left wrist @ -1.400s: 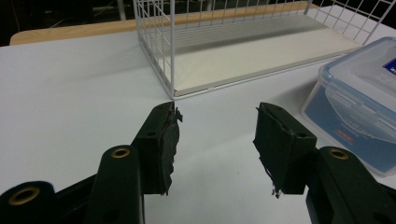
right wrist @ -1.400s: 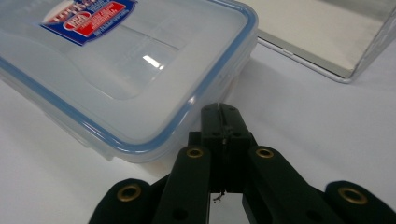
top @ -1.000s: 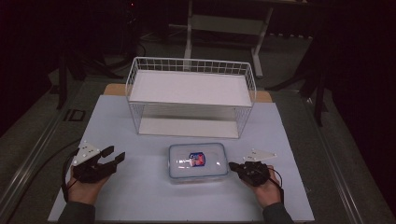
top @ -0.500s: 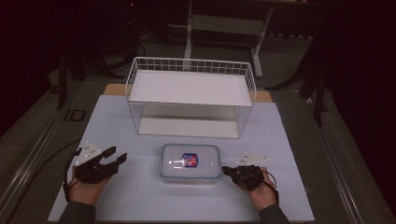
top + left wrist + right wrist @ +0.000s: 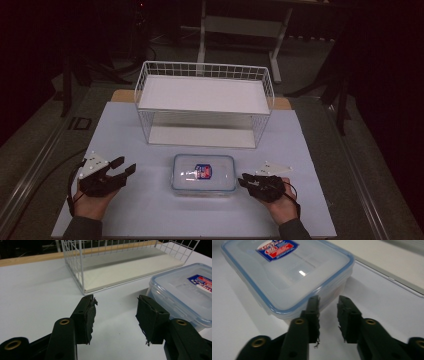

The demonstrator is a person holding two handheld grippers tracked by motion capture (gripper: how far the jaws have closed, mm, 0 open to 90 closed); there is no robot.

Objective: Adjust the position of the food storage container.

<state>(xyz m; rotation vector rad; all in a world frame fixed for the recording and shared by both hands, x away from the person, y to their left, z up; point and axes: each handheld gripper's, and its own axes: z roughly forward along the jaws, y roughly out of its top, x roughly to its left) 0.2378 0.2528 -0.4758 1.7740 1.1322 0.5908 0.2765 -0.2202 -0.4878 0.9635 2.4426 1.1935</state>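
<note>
A clear plastic container (image 5: 204, 174) with a blue-rimmed lid and a red and blue label lies on the white mat between my hands. My left gripper (image 5: 125, 165) rests to its left, jaws apart with nothing between them; in the left gripper view (image 5: 116, 302) the container (image 5: 185, 290) lies ahead to the right. My right gripper (image 5: 243, 181) points at the container's right end. Its jaws (image 5: 328, 301) have just been opening and stand a narrow gap apart, empty, just short of the container's corner (image 5: 287, 272).
A white wire basket rack (image 5: 205, 95) with a flat white top shelf and base stands behind the container, also in the left gripper view (image 5: 120, 270). The white mat (image 5: 125, 130) covers the table; dark floor and table legs lie beyond.
The container has shifted slightly left. My right gripper has moved a little left toward it, and its jaws have parted. The left gripper has stayed put.
</note>
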